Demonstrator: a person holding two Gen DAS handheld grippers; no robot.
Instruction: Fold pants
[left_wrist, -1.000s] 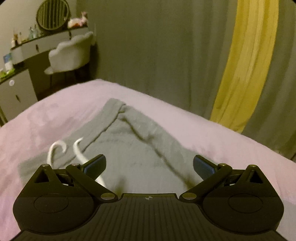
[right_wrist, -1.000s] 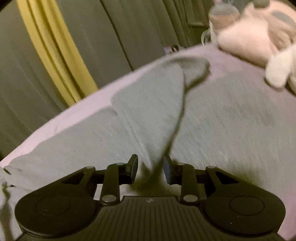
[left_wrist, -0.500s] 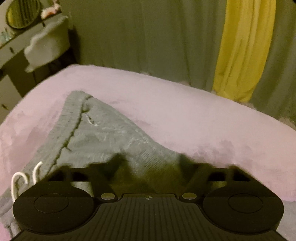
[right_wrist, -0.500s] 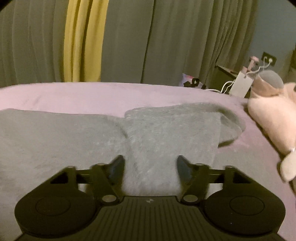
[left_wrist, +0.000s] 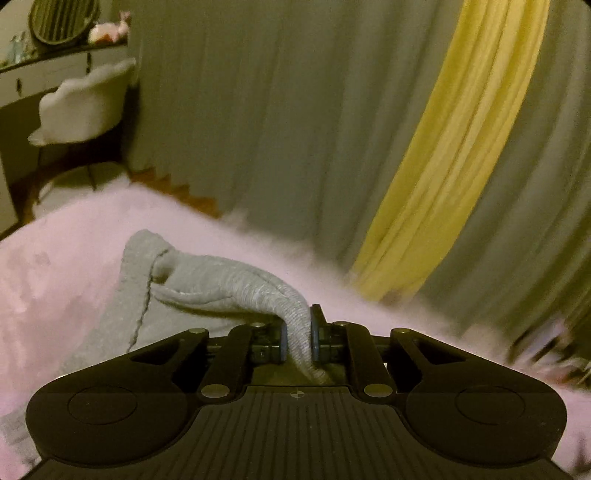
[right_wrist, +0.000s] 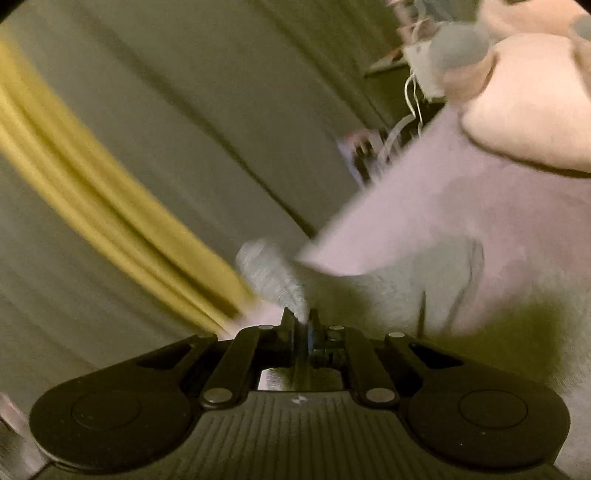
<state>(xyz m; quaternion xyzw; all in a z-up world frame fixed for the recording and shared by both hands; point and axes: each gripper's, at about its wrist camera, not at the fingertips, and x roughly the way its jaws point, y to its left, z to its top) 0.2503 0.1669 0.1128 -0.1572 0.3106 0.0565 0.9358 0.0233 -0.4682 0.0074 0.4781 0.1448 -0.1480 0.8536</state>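
Note:
Grey knit pants (left_wrist: 207, 280) lie on a pink bedcover (left_wrist: 55, 280). My left gripper (left_wrist: 296, 338) is shut on a bunched fold of the pants and lifts it off the bed; the cloth drapes back to the left towards the waistband. In the right wrist view the pants (right_wrist: 388, 295) are blurred. My right gripper (right_wrist: 301, 332) is shut on a thin edge of the grey cloth, raised above the bed (right_wrist: 461, 206).
Grey curtains with a yellow panel (left_wrist: 454, 147) hang behind the bed. A white chair (left_wrist: 85, 103) and a dresser stand at the far left. A pink plush toy (right_wrist: 528, 96) lies on the bed at the right, with cables (right_wrist: 410, 107) beside it.
Both grippers were open over the pants half a second ago. Both have closed on the cloth and lifted it. The right view now tilts and blurs with motion.

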